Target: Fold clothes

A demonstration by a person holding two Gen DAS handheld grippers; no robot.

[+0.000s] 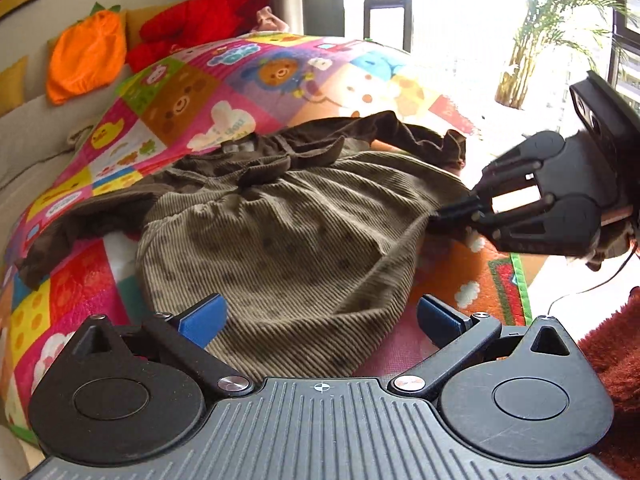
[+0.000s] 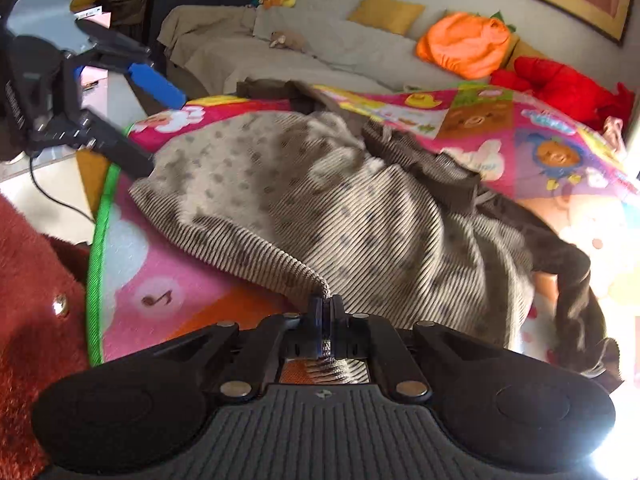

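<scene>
A tan dotted corduroy dress (image 1: 272, 240) with a dark brown top and sleeves (image 1: 320, 136) lies spread on a colourful patchwork play mat (image 1: 180, 100). My left gripper (image 1: 320, 320) stands open over the near hem, its blue pads (image 1: 204, 316) wide apart and pressing on nothing. My right gripper (image 2: 326, 312) is shut on a corner of the dress's hem (image 2: 316, 280), and the corduroy bunches up between its fingers. The left wrist view shows that same right gripper (image 1: 452, 218) pinching the dress's right edge. From the right wrist view, the open left gripper (image 2: 148, 120) hovers at the dress's far left edge.
A grey sofa (image 2: 320, 48) behind the mat holds an orange pumpkin cushion (image 2: 460, 44), a red plush (image 2: 560, 84) and a yellow cushion (image 2: 384, 12). A potted palm (image 1: 540, 40) stands by the bright window. Red fuzzy fabric (image 2: 36, 280) lies at the mat's green edge (image 2: 100, 220).
</scene>
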